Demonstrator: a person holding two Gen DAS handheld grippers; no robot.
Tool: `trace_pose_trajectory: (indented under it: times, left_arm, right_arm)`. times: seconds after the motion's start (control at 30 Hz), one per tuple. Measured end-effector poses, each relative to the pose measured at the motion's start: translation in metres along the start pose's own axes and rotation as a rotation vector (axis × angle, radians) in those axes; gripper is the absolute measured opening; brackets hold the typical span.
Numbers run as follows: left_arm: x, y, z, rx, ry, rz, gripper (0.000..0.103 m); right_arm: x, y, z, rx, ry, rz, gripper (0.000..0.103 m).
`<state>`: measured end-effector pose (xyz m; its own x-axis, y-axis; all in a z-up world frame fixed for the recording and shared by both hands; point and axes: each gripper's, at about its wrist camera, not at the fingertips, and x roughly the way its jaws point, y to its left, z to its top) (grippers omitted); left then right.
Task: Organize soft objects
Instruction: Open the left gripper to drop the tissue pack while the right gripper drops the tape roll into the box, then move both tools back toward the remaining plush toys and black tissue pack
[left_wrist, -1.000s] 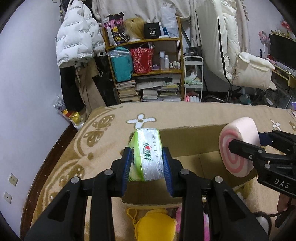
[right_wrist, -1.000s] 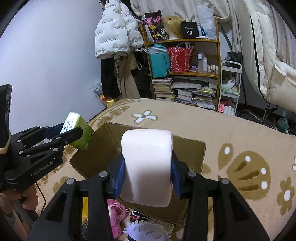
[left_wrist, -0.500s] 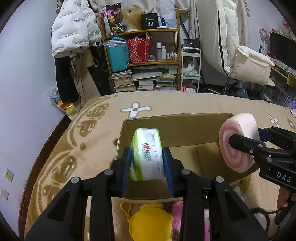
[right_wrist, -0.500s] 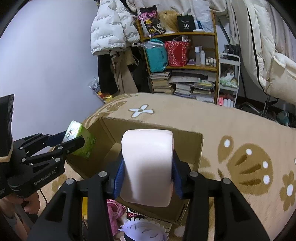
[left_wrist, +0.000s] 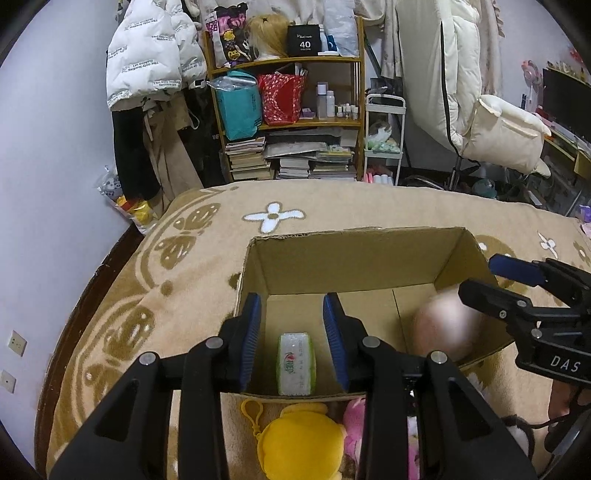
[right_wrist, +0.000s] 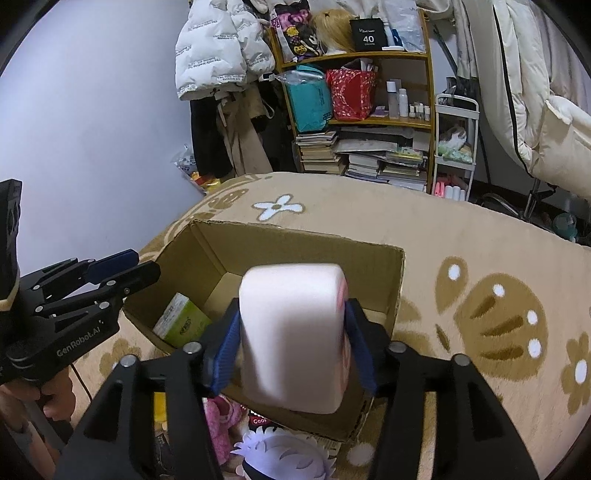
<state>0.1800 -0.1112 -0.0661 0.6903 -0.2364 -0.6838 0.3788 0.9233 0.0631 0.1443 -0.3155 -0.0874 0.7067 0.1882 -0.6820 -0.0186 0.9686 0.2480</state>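
An open cardboard box (left_wrist: 354, 254) (right_wrist: 391, 288) stands on the tan blanket. The green tissue pack (left_wrist: 294, 363) (right_wrist: 181, 325) lies on the box floor at its near left. My left gripper (left_wrist: 292, 339) is open and empty above it. My right gripper (right_wrist: 293, 343) is open over the box's right side. The pink swirl foam roll (right_wrist: 295, 332) is loose between its jaws and motion-blurred; in the left wrist view it (left_wrist: 445, 325) is a blur inside the box, below the right fingers (left_wrist: 491, 299).
A yellow plush (left_wrist: 301, 443), a pink plush (left_wrist: 352, 424) (right_wrist: 221, 421) and a white-haired plush (right_wrist: 284, 458) lie on the blanket in front of the box. A shelf (left_wrist: 288, 110) and a white chair (left_wrist: 491, 122) stand behind the bed.
Both grippers opened over the box. The tissue pack dropped from the left gripper to the box floor. The foam roll left the right gripper's hold and is falling.
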Motion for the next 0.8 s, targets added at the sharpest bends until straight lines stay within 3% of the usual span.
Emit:
trace_pose_trajectory:
  times: [0.1, 0.17, 0.23, 0.43, 0.53, 0.8]
  left_arm:
    - [-0.002, -0.001, 0.002, 0.006, 0.01, 0.013, 0.036]
    - [-0.004, -0.001, 0.002, 0.005, 0.014, 0.023, 0.046]
    - [-0.007, 0.001, 0.001, -0.009, 0.014, 0.036, 0.05]
    - [-0.026, 0.005, -0.004, -0.025, -0.011, 0.071, 0.06]
    - [-0.034, 0.007, -0.006, -0.028, -0.016, 0.081, 0.078]
    - [-0.049, 0.015, -0.026, -0.068, 0.02, 0.097, 0.086]
  right_arm:
    - [-0.004, -0.001, 0.0, 0.005, -0.014, -0.009, 0.069]
    - [-0.006, -0.003, 0.0, 0.021, -0.015, -0.009, 0.074]
    - [-0.009, -0.004, -0.002, 0.035, -0.019, -0.017, 0.086]
    - [-0.021, -0.003, -0.004, 0.046, -0.029, -0.034, 0.09]
    - [-0.028, 0.001, -0.006, 0.052, -0.035, -0.031, 0.098]
    - [-0.044, 0.014, -0.016, 0.048, -0.035, -0.052, 0.101]
